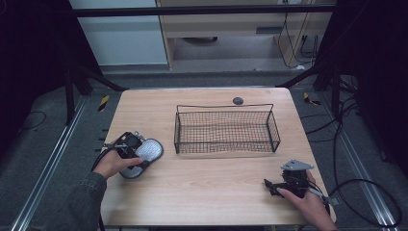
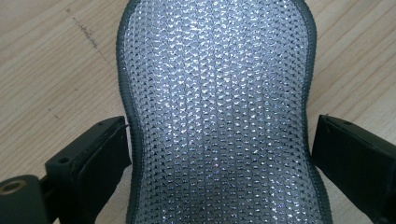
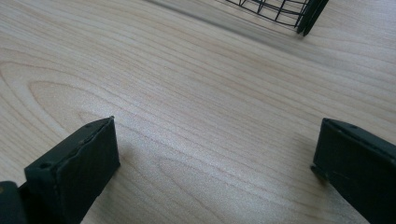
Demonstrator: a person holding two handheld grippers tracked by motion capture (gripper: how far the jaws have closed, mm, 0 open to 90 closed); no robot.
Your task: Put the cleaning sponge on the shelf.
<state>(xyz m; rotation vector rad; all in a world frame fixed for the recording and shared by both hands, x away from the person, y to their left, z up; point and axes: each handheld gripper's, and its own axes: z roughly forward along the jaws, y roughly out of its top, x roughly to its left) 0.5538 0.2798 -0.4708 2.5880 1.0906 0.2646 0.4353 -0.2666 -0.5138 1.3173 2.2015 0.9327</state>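
Two grippers seen: left gripper (image 1: 137,153) spread astride scrub pad (image 2: 217,116), grasp judged pending; closing needed. Right gripper (image 1: 269,185) spread, idle. Basket (image 1: 226,150) at pad's three o'clock.

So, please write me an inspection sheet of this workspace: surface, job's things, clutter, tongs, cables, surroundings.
Surface: light wooden table, with a dark round spot near its far edge.
Job's things: silver mesh scrubbing pad flat at the table's left; black wire basket in the middle, nothing seen inside.
Clutter: nothing seen.
Tongs: left tongs open, jaws on either side of the pad's narrow waist; right tongs open over bare wood.
Cables: one trails from each tool; more lie on the floor at right.
Surroundings: dark frame, grey floor, pale furniture behind.
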